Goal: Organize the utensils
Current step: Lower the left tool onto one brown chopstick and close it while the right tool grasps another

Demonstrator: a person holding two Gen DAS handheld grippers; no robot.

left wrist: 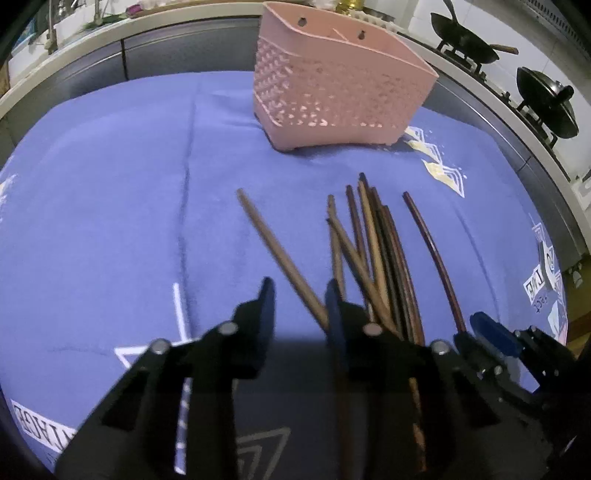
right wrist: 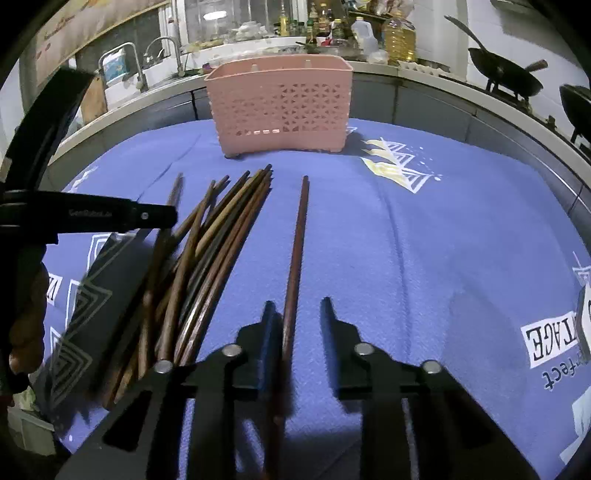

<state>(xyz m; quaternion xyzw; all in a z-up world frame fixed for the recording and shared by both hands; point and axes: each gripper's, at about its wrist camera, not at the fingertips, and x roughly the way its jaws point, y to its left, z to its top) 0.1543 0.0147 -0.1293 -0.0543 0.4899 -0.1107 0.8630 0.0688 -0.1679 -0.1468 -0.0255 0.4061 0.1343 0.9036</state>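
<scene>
- Blue cloth (left wrist: 110, 177) with white printed patterns covers the table; everything else lies or stands on it.
- One pink basket (left wrist: 332, 92), perforated walls, upright at the far side of the cloth, well apart from the sticks. An inner divider shows from the left wrist; the compartment count is unclear.
- Chopsticks: one lone stick (left wrist: 280, 254) lies angled to the left of the rest; one dark stick (right wrist: 295, 258) lies alone on the right; between them is a bundle (left wrist: 373, 251) of overlapping sticks, roughly eight. Exact count not possible, since they cross and their near ends run under the gripper bodies.
- Left gripper (left wrist: 301, 295): jaws partly apart, with the near end of the lone stick between them, up against the right finger. No clamp by both pads visible, so not gripping.
- Right gripper (right wrist: 297, 314): jaws partly apart around the dark stick, which sits against the left finger; a gap remains to the right finger. Not gripping.
- The stick's near end below the right gripper's fingers is blurred and in shadow.
- Two black woks (left wrist: 465, 40) on a stove behind, right; the second is cut off by the frame edge in the right wrist view.
- Counter clutter of bottles (right wrist: 332, 26) at the rear is too small to count.
- A hand (right wrist: 26, 317) on the left gripper's handle is cut off at the left edge.
</scene>
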